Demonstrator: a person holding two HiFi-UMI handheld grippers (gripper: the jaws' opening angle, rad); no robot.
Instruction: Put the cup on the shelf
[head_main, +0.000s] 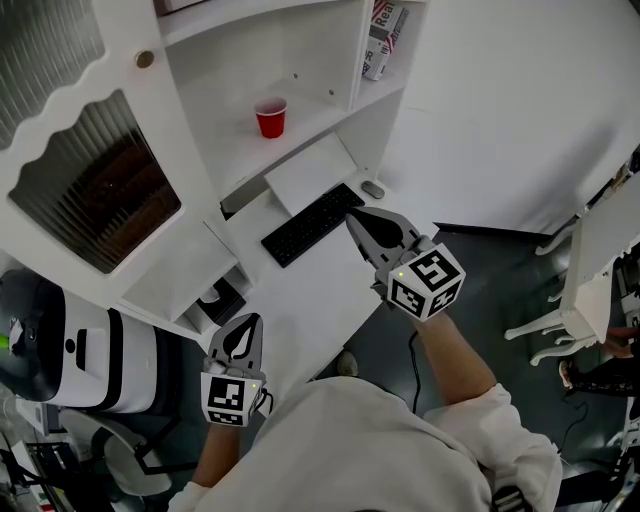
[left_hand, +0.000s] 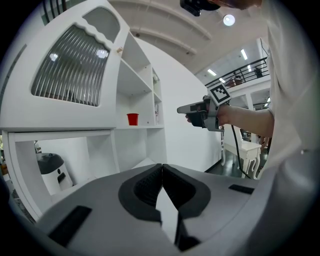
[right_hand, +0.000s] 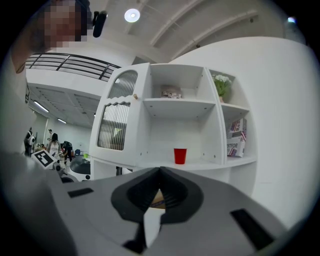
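Plainly a small red cup (head_main: 271, 117), upright, tapered, on white shelf (head_main: 240, 150)

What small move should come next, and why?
Probably just lower both grippers and rest. The cup already stands upright on the shelf. The left gripper and the right gripper are both shut, hold nothing, and are well apart from the cup, so the task looks done.

A black keyboard (head_main: 312, 224) lies near a mouse (head_main: 373, 189) on the white desk (head_main: 310, 288).

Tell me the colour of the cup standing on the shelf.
Red. The cup shows best in the right gripper view.
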